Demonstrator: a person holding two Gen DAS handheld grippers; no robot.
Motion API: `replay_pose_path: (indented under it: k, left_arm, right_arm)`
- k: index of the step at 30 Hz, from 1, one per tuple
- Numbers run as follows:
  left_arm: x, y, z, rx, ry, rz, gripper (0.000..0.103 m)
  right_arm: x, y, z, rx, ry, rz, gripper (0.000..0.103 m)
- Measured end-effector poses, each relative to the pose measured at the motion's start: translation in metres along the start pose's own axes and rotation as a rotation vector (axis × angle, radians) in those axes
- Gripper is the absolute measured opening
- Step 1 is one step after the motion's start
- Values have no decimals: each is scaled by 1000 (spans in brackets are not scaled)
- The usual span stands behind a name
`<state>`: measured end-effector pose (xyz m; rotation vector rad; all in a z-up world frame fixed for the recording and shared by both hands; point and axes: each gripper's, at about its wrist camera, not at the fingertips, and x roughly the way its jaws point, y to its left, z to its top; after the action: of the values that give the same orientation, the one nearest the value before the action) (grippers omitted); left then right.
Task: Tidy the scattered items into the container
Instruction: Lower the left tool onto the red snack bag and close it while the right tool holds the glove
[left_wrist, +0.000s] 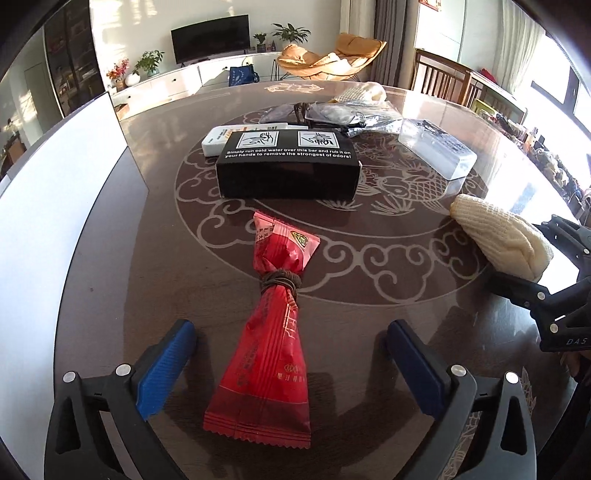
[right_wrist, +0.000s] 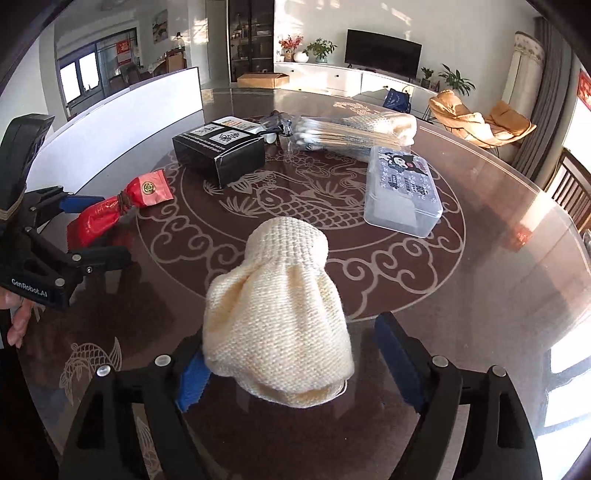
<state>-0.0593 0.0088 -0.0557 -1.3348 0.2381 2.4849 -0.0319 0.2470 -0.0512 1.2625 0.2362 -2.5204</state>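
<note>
Sunlit round table (left_wrist: 424, 317) holds one black box (left_wrist: 288, 166), one clear case (right_wrist: 402, 192), with one red packet (left_wrist: 269, 339) lying untouched inside the wide-open left gripper (left_wrist: 291, 354) and one cream knit glove (right_wrist: 277, 317) nearer right between the right gripper's (right_wrist: 291, 354) spread, ungripping jaws.

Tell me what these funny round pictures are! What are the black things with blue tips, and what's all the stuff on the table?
There is no robot here. A person holds a hand tool with a claw in each hand, and a small camera on each tool looks out along its two blue-tipped fingers. That lens bends the picture round.

The left camera shows the left claw open around a red snack packet tied with a band, not squeezing it. The right camera shows the right claw open around a cream knitted glove; one pad is against it, the other is apart.

Also on the round table: a black box, a clear plastic case and a bag of cotton swabs. Nothing is lifted.
</note>
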Motion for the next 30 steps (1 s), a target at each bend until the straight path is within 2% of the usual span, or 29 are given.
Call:
replay_pose_path:
  k: [6, 11, 30]
  left_arm:
    - [2, -2, 2, -4, 1, 6, 103]
    - [2, -1, 6, -48, 1, 36, 103]
    - [0, 0, 4, -38, 0, 30, 103]
  right_arm:
    - [1, -3, 1, 17, 5, -12, 91]
    - [10, -1, 9, 23, 29, -15, 102]
    - [11, 0, 11, 28, 28, -16, 103]
